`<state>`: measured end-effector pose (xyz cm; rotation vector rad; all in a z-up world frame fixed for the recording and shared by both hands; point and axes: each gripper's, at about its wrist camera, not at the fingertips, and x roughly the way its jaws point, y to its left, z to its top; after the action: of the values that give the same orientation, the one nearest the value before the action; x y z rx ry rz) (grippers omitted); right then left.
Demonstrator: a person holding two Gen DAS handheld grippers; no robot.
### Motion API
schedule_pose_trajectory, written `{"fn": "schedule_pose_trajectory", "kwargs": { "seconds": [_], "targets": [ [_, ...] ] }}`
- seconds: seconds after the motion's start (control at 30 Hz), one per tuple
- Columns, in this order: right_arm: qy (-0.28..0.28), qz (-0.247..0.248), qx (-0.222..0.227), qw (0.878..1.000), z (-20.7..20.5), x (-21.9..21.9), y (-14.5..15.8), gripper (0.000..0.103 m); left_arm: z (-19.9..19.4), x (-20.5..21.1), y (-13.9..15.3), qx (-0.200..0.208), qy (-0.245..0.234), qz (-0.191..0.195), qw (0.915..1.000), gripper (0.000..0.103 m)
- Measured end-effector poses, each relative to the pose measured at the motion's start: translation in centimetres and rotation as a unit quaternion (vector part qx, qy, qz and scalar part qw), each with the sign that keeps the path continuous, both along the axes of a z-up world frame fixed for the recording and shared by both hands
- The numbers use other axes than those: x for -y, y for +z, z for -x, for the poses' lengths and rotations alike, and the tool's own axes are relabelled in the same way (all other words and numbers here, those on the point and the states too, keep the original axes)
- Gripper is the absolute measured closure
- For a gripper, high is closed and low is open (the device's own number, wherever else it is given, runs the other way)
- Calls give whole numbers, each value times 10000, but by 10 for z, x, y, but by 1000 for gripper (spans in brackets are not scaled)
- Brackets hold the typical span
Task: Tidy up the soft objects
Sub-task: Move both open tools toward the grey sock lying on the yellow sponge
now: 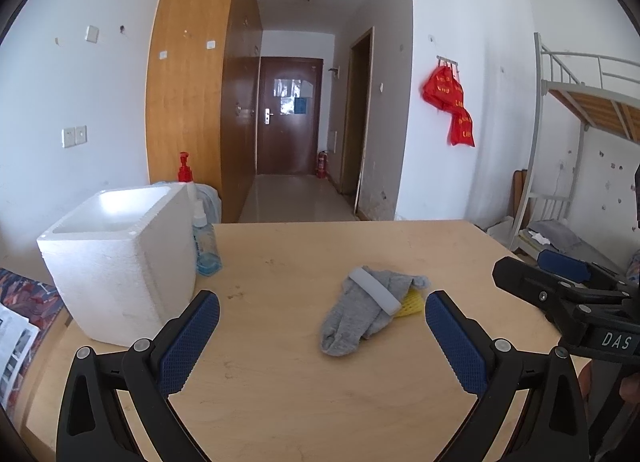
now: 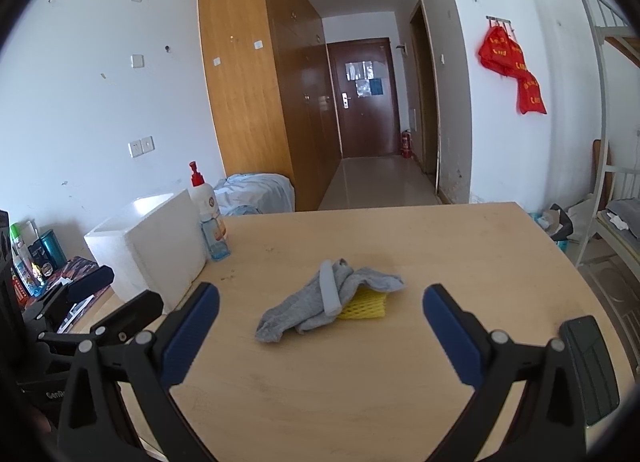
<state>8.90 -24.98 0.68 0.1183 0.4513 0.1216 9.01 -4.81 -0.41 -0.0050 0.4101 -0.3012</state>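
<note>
Here, with the left gripper (image 1: 322,332) and right gripper (image 2: 320,328) both spread wide and empty above the wooden table (image 2: 460,262), pinch the grey sock (image 2: 316,302), lying mid-table over yellow foam netting (image 2: 366,307), at its bunched middle toward the styrofoam box (image 1: 120,258).

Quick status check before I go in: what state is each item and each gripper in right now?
left gripper: open, empty
right gripper: open, empty
grey socks: crumpled, flat on table
white band: lying across the socks
yellow foam net: partly under the socks
foam box: open-topped, upright
</note>
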Motion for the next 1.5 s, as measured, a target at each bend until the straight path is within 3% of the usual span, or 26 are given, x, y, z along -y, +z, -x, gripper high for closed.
{"fn": "schedule_pose_trajectory", "kwargs": {
  "seconds": [0.67, 1.17, 1.5],
  "targets": [
    [-82, 164, -553, 9983, -46, 14, -20, 0, -35, 17, -17, -361, -156, -209, 9990, 0],
    [225, 191, -1102, 9935, -102, 17, -46, 0, -95, 39, -55, -1108, -296, -430, 9925, 0],
    [674, 176, -1297, 9891, -133, 9, -50, 0, -133, 50, -80, -1807, -363, -494, 9816, 0]
  ]
}}
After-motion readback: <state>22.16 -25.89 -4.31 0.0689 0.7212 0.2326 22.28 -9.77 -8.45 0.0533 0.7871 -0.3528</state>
